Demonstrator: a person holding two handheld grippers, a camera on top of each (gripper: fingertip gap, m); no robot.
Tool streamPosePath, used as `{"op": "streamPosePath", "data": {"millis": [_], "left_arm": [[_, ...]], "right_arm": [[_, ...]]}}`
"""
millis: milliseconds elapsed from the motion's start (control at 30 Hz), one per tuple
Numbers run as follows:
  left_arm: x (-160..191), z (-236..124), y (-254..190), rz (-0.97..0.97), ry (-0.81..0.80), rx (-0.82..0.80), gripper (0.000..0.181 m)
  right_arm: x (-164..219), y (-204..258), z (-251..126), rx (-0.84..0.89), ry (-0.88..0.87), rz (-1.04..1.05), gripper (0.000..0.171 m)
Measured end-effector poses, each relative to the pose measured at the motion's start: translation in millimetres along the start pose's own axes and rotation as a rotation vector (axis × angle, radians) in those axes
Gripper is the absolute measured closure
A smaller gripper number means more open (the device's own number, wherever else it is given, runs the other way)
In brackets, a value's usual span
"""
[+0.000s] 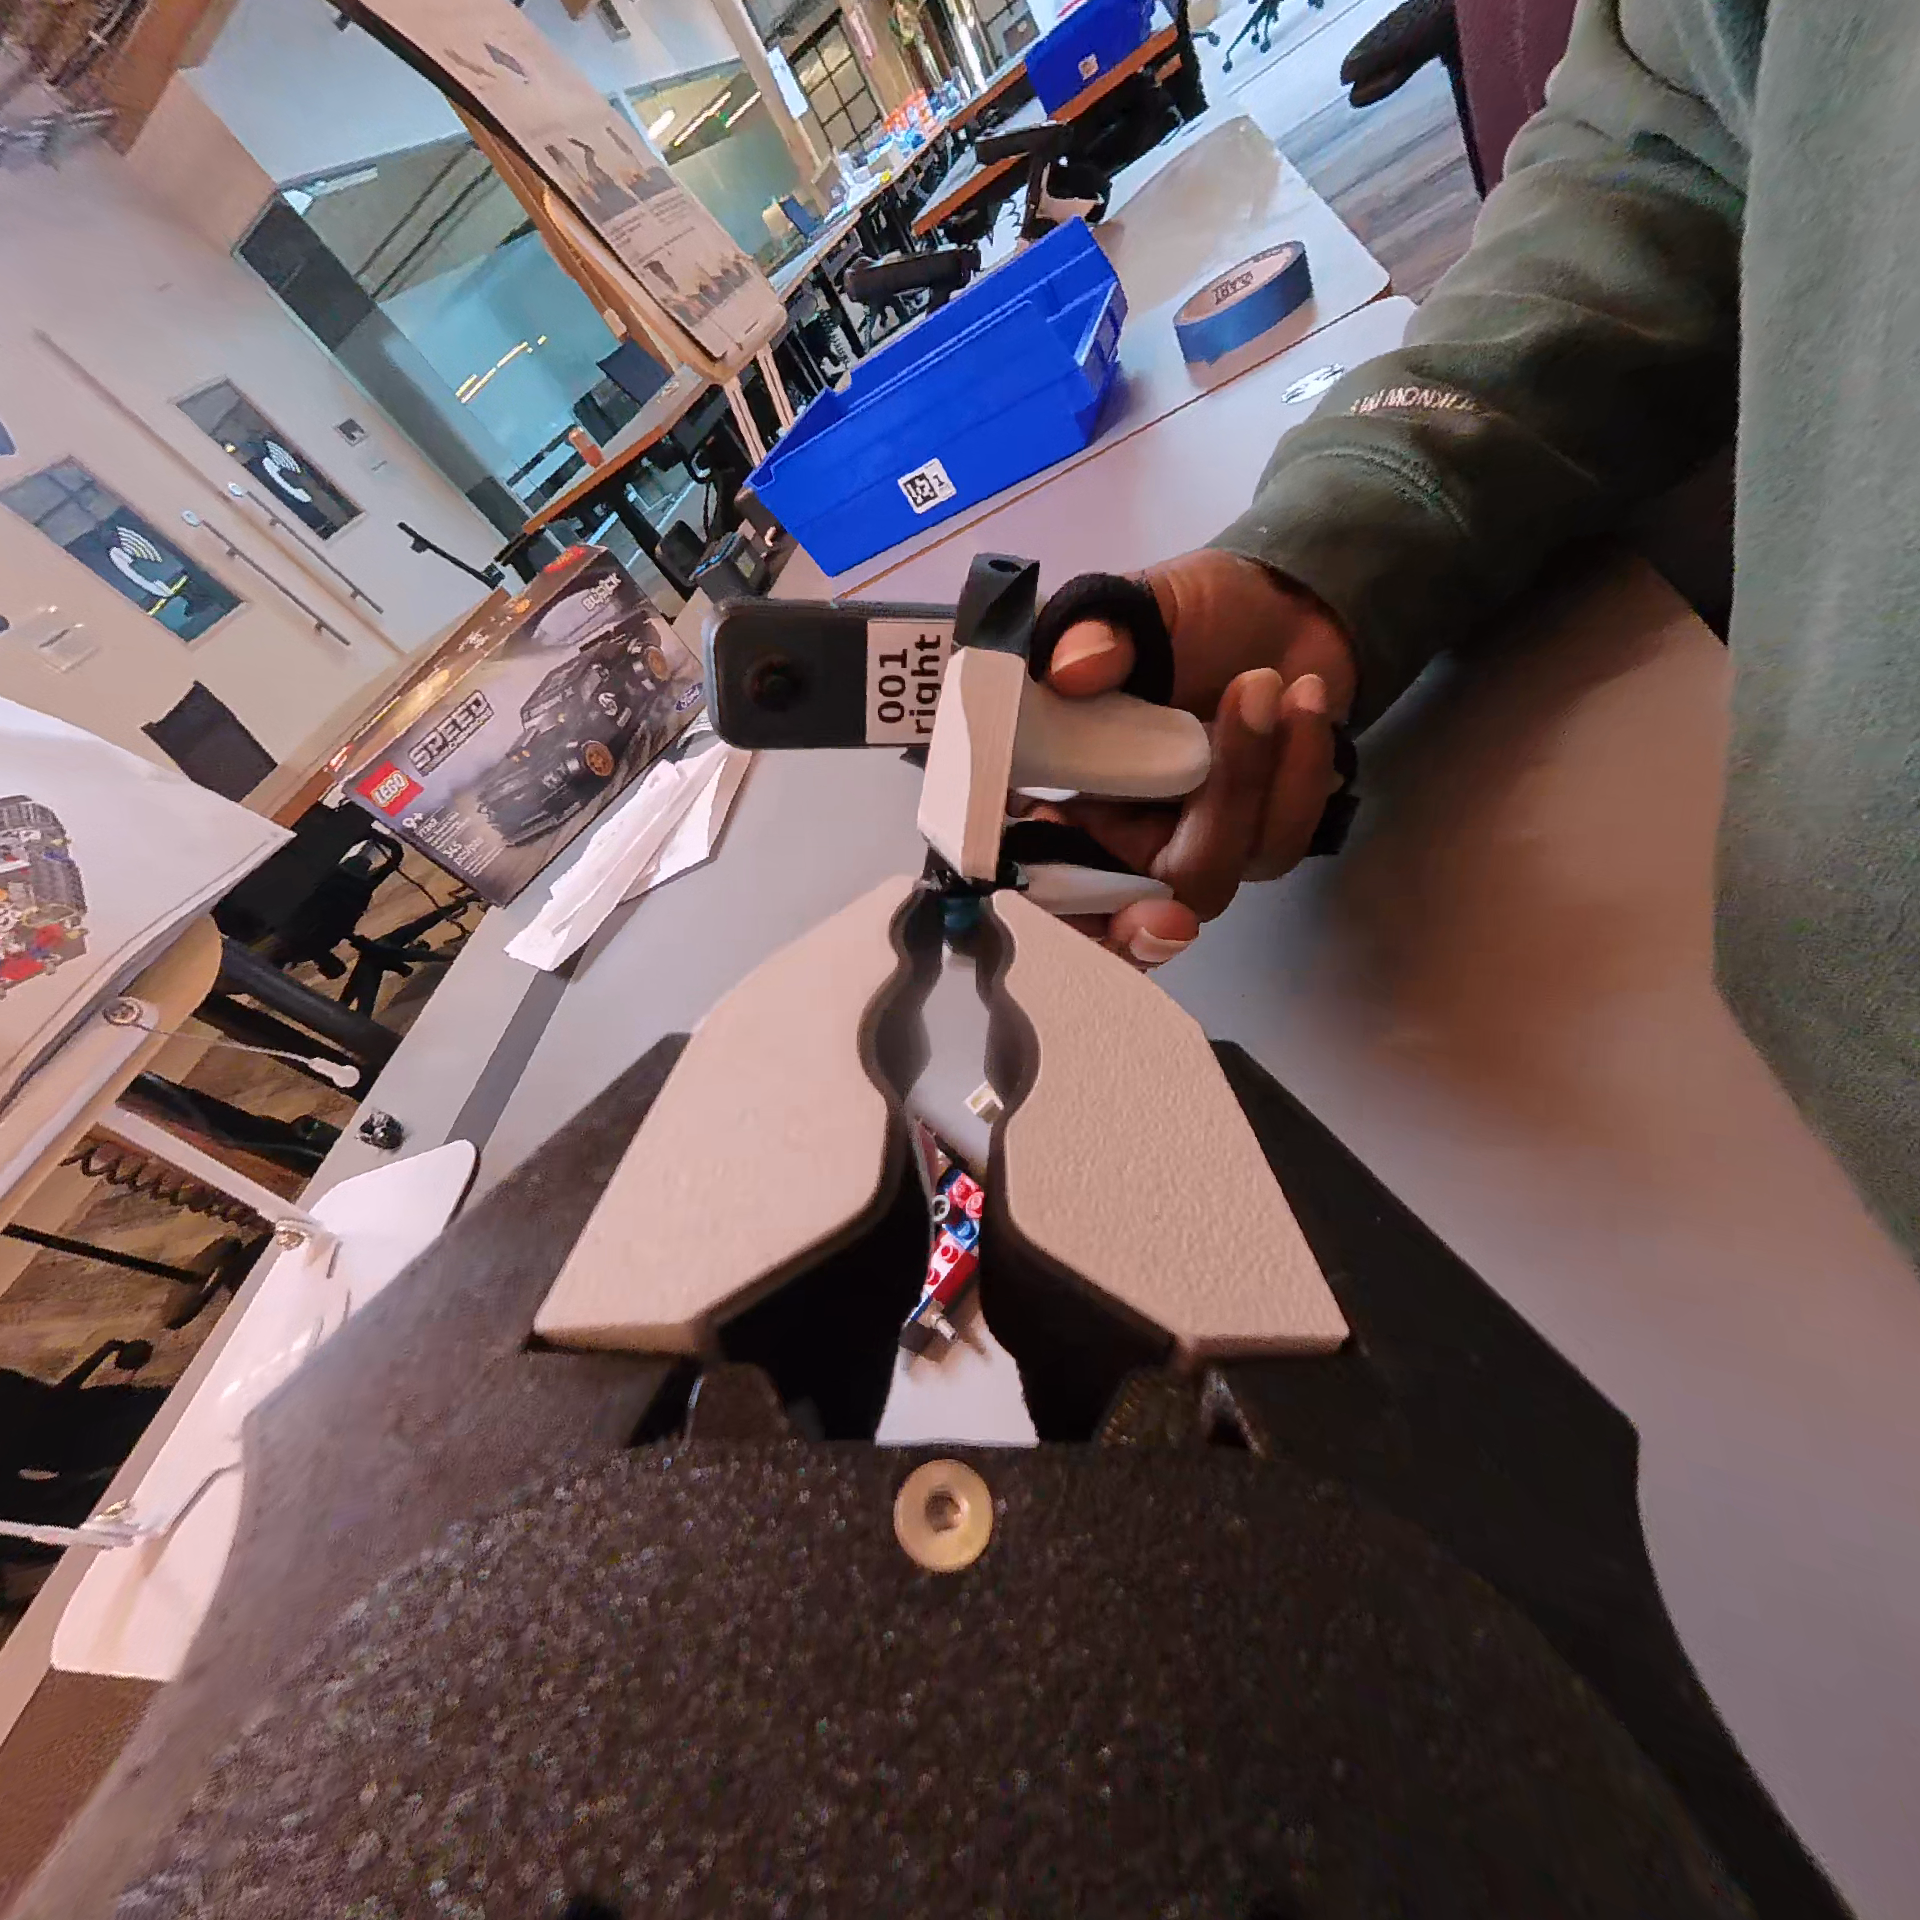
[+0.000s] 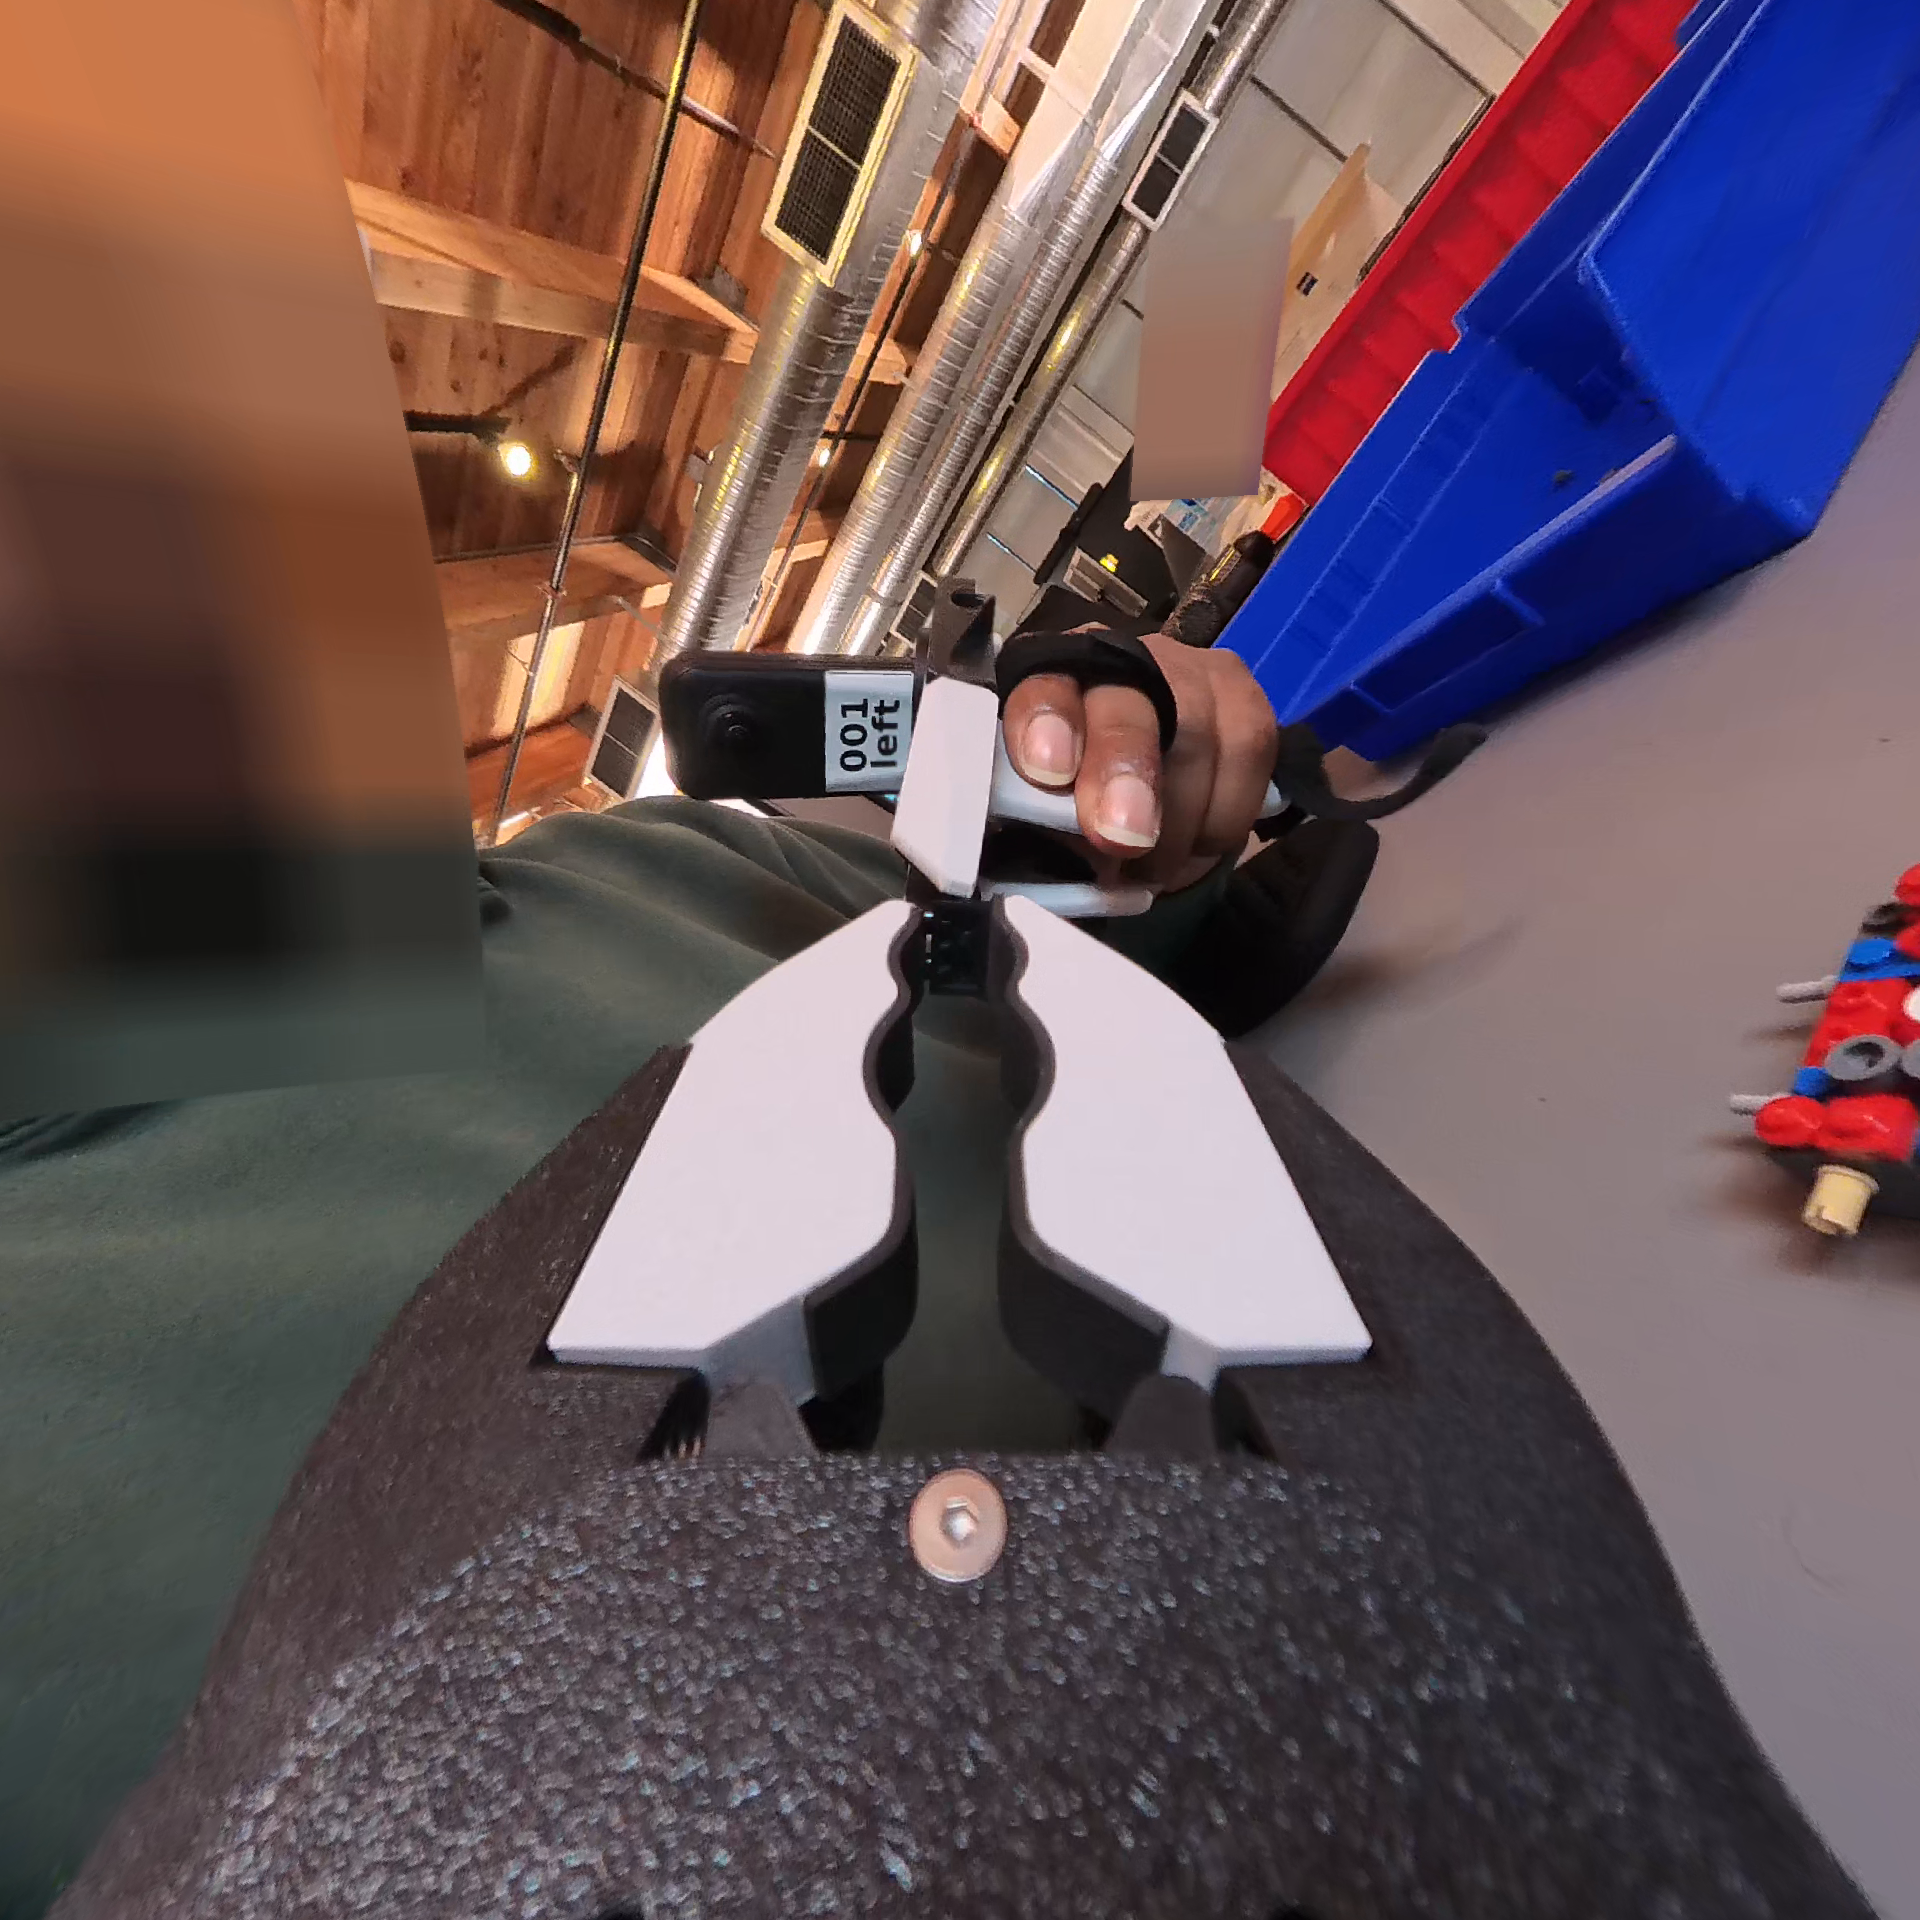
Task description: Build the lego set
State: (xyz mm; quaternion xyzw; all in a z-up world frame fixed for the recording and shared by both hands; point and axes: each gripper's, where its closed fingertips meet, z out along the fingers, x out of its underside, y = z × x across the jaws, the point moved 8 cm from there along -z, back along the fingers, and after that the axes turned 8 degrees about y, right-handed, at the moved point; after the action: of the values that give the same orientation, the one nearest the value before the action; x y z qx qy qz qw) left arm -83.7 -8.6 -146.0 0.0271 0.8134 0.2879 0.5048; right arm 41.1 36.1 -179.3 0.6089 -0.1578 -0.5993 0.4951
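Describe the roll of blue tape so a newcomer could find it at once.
Start at the grey table and find the blue bin on it. Just beyond the bin's far end lies the roll of blue tape, flat on its side. It is the only round, ring-shaped thing there.

Right gripper [image 2: 951, 940]: tips pinch a small black piece [image 2: 954, 958], held up off the table.
Left gripper [image 2: 940, 805]: straight ahead, tip meeting that same piece.
Hand [image 2: 1143, 769]: wrapped round the left gripper's handle.
Lego build [image 2: 1860, 1029]: red, blue and grey, lying on the grey table [image 2: 1558, 1195], right edge.
Bins: blue bin [image 2: 1621, 436] and red bin [image 2: 1455, 301] stacked upper right.
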Motion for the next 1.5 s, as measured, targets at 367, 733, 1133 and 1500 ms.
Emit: {"op": "streamPosePath", "data": {"millis": [367,733,1133,1500], "left_arm": [[9,-15,17,-0.032,0.014,-0.024,0.181],[2,-5,1,0.041,0.016,0.015,0.177],[1,-5,-1,-0.004,-0.005,0.042,0.173],[5,-7,0,-0.013,0.003,0.014,0.174]], "right_arm": [[-7,5,-22,0.065,-0.064,-0.078,0.16],[0,-3,-6,-0.054,-0.036,0.042,0.16],[3,-6,-1,-0.06,-0.028,0.063,0.16],[1,-5,-2,-0.032,-0.025,0.043,0.149]]}}
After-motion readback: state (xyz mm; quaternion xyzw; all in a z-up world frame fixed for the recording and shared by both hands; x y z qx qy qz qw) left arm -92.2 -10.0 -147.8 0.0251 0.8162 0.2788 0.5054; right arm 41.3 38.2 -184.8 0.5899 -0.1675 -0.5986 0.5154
